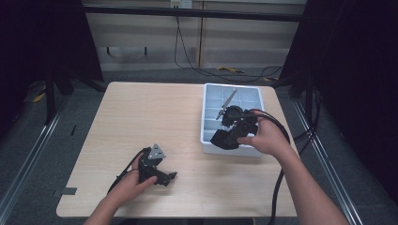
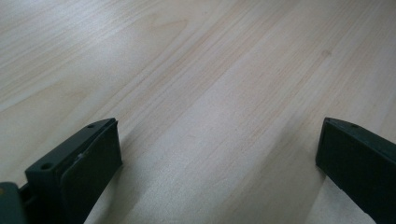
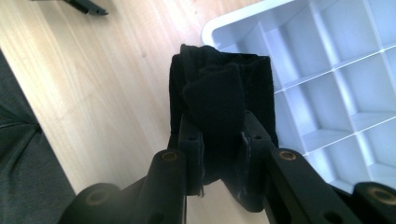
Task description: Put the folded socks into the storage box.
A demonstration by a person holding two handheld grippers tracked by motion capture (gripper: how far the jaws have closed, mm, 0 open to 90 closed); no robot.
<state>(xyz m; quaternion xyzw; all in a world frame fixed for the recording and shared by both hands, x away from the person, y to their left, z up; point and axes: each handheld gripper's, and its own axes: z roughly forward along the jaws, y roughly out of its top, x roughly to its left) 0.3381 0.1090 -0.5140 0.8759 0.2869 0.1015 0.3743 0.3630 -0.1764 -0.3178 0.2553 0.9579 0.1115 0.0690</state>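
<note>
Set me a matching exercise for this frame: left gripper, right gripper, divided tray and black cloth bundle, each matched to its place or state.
1 left gripper
2 right gripper
3 white divided tray
4 black cloth bundle

A clamped between two jaws
B open over bare wood
C on the table's right side
D shut on something, above the tray's edge

Pairs: 1-B, 2-D, 3-C, 4-A

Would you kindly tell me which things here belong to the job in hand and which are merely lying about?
In the job:
- right hand-held gripper, shut on a rolled black cloth
- white divided tray, just beside the cloth

Lying about:
- left hand-held gripper, open, idle over the wooden table
- grey strip leaning in the tray
- cables on the floor
</note>
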